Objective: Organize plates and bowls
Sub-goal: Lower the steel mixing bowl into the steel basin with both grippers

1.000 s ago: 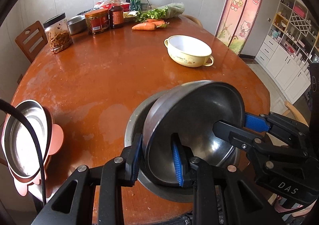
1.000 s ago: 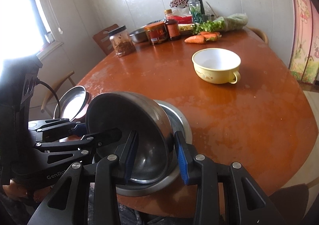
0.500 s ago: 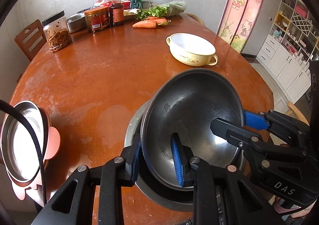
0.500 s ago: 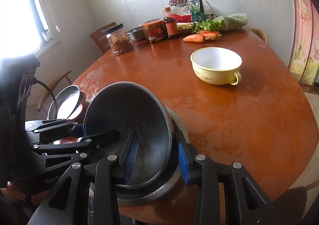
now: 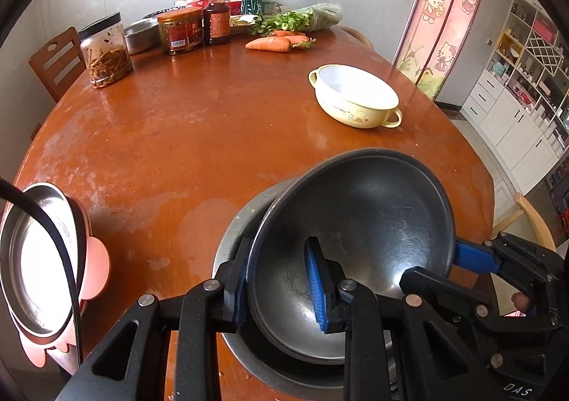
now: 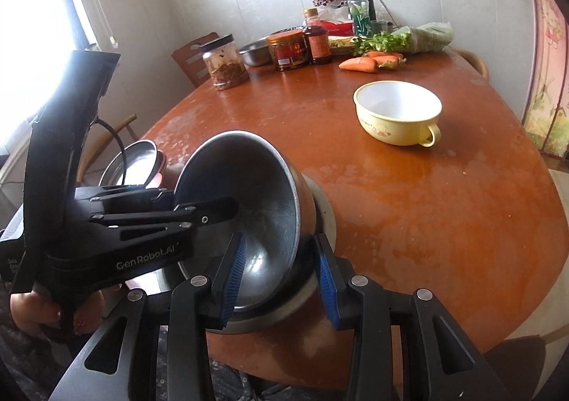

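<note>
**Steel bowl tips back toward level as it is lowered into the bigger basin**

Over the last second the dark steel bowl (image 5: 355,223) has rotated: a moment ago it stood nearly on edge with its mouth facing the grippers, and now its mouth has opened upward and its base sits lower inside the wide steel basin (image 5: 242,223) at the near edge of the table (image 5: 213,134). It is still tilted, its far rim raised above the basin's lip, so the nesting is not finished.

The left gripper (image 5: 279,285) is clamped tight on the bowl's near rim, one blue pad outside the wall and one inside. The right gripper (image 6: 279,269) straddles the opposite rim; its jaws are partly apart, and from the right wrist view I cannot be sure whether the pads actually press the wall or merely bracket it.

In my judgement the step in hand is stacking bowl into basin, and it is most of the way there; what remains is to level the bowl and release. The yellow two-handled bowl (image 5: 355,98) stands well apart farther up the table, and a steel plate on a pink holder (image 5: 39,258) hangs over the left edge, both apparently awaiting sorting
</note>
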The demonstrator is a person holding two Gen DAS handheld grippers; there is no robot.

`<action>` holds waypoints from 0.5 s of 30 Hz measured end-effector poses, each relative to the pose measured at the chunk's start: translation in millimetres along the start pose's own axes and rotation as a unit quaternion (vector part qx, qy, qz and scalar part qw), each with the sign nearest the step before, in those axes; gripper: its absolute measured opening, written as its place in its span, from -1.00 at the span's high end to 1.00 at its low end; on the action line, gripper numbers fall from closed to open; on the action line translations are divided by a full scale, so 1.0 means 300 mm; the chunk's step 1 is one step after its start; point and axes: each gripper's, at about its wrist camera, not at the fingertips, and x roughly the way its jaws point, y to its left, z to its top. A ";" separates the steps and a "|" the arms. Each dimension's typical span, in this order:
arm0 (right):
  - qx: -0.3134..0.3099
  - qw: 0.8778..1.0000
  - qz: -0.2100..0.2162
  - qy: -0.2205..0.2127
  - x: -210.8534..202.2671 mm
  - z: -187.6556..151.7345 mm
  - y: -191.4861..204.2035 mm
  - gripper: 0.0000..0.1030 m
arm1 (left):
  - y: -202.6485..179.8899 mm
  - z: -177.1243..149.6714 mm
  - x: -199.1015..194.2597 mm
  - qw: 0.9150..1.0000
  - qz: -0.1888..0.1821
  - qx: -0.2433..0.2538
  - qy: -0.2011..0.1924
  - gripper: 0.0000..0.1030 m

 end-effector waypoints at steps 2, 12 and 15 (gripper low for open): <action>0.001 1.000 0.000 0.002 0.001 -0.001 0.000 0.20 | -0.001 -0.003 -0.012 1.000 -0.005 0.003 -0.002 0.46; 0.004 1.000 0.000 -0.003 -0.001 0.006 -0.003 0.20 | -0.011 -0.022 -0.054 1.000 -0.002 0.011 -0.002 0.46; 0.004 1.000 -0.001 -0.005 0.009 0.016 0.000 0.14 | -0.007 -0.025 -0.059 1.000 -0.003 0.008 0.004 0.44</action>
